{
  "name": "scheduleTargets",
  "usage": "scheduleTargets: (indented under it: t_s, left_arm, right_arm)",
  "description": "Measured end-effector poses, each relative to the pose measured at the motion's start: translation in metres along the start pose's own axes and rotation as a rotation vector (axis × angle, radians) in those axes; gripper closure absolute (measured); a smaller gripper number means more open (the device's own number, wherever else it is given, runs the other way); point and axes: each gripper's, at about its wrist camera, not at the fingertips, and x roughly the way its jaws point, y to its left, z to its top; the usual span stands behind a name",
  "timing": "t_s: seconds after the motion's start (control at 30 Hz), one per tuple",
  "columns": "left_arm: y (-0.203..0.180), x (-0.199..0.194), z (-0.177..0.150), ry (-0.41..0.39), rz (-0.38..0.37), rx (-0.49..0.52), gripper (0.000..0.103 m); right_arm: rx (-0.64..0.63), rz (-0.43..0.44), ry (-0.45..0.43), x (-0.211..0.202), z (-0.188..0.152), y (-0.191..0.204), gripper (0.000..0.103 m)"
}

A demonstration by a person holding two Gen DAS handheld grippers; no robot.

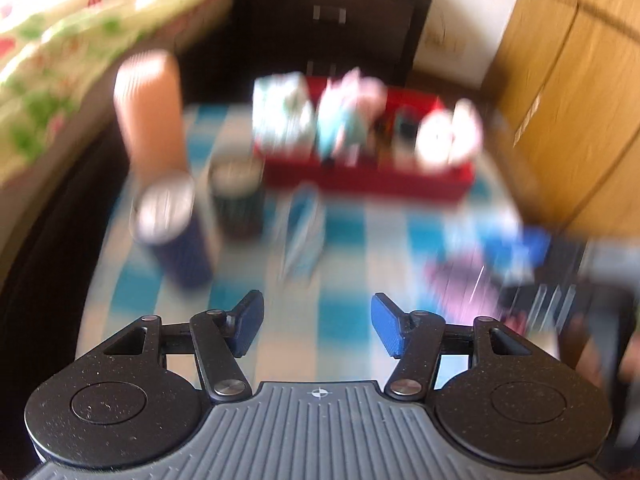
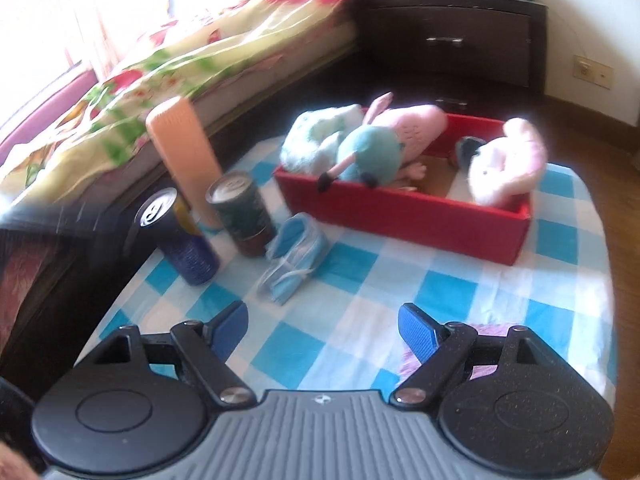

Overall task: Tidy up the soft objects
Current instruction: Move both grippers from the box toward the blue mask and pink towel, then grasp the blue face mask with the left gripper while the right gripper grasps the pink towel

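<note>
Plush toys (image 1: 352,116) sit blurred in a red box (image 1: 360,178) on the checked cloth (image 1: 344,240), well beyond the left tongs (image 1: 318,326), parted and empty. From the right wrist, toys (image 2: 368,148) fill the box (image 2: 404,216); the right tongs (image 2: 324,330) gape empty near folded blue cloth (image 2: 294,260) and cans (image 2: 240,212).

Sunlight floods my bed (image 2: 168,52) with its floral cover; right of the bed stands a dark nightstand (image 2: 452,40) against a white wall (image 2: 592,20), wooden floor (image 2: 624,208) below.

The whole left-wrist view is motion-blurred; right of the left claw (image 1: 318,326), a purple-and-blue smeared shape (image 1: 480,276) stays unidentifiable.
</note>
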Motion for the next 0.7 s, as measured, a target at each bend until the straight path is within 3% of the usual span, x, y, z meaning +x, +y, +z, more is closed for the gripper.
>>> scheduleTargets:
  t_s: [0.1, 0.2, 0.33, 0.57, 0.7]
  left_arm:
    - [0.007, 0.015, -0.037, 0.106, 0.023, 0.007, 0.046]
    - [0.001, 0.03, -0.065, 0.166, 0.104, 0.098, 0.047]
    - [-0.001, 0.047, -0.091, 0.238, 0.095, 0.14, 0.046]
    - [-0.006, 0.057, -0.102, 0.228, 0.094, 0.153, 0.043]
    - [-0.011, 0.058, -0.096, 0.208, 0.037, 0.127, 0.06]
  right_arm:
    - [0.018, -0.011, -0.005, -0.006, -0.001, -0.01, 0.042]
    - [0.029, -0.019, -0.008, -0.013, -0.005, -0.015, 0.042]
    - [0.045, -0.03, -0.022, -0.023, -0.01, -0.02, 0.042]
    - [0.068, -0.049, -0.021, -0.022, -0.013, -0.025, 0.042]
    - [0.062, -0.044, -0.019, -0.02, -0.011, -0.025, 0.042]
